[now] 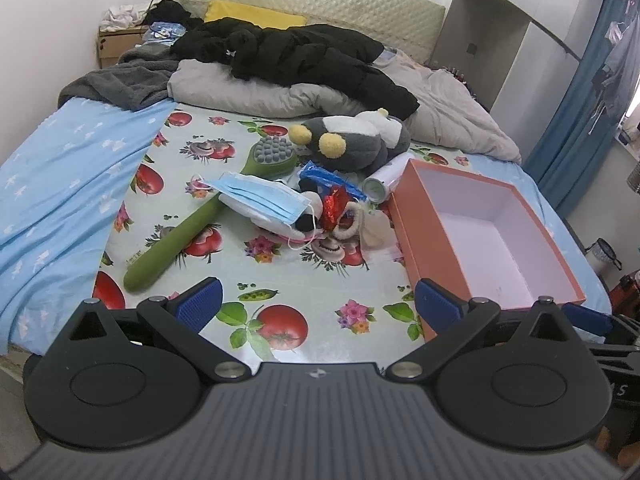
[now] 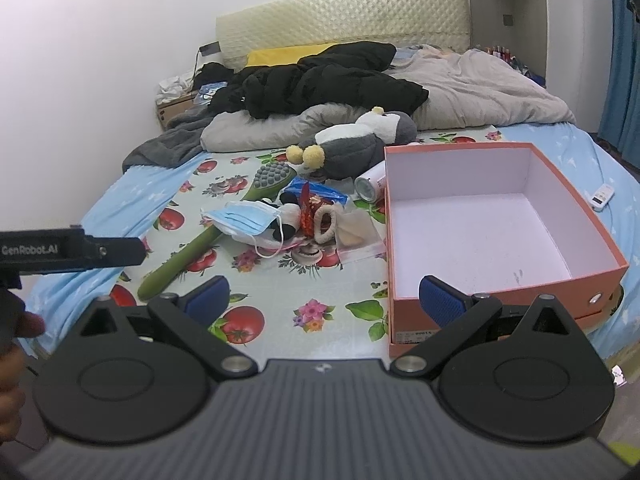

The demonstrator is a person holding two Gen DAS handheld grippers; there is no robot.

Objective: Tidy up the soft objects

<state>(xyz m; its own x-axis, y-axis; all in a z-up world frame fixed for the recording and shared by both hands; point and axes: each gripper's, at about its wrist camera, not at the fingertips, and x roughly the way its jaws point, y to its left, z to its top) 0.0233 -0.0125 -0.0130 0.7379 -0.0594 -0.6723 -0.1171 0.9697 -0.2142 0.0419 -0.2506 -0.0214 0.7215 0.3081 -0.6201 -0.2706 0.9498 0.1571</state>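
On the bed, both the left claw (image 1: 318, 300) and right claw (image 2: 324, 300) hang spread wide and empty, short of the heap beside the empty box (image 2: 480, 240). Because the mask (image 2: 250, 218) drapes over the small panda toy (image 2: 286, 216), its loops could snag and drag neighbours along.

White-walled bedroom (image 2: 100, 40), quilted headboard (image 1: 320, 0)

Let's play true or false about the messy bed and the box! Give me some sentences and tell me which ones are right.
1. The orange box is empty. True.
2. The blue face mask lies inside the box. False: it lies on the pile beside the box.
3. Both grippers, left gripper and right gripper, are open and hold nothing. True.
4. The green massage brush stands upright. False: it lies flat on the fruit-print sheet.
5. The grey plush toy lies behind the pile, near the black jacket. True.
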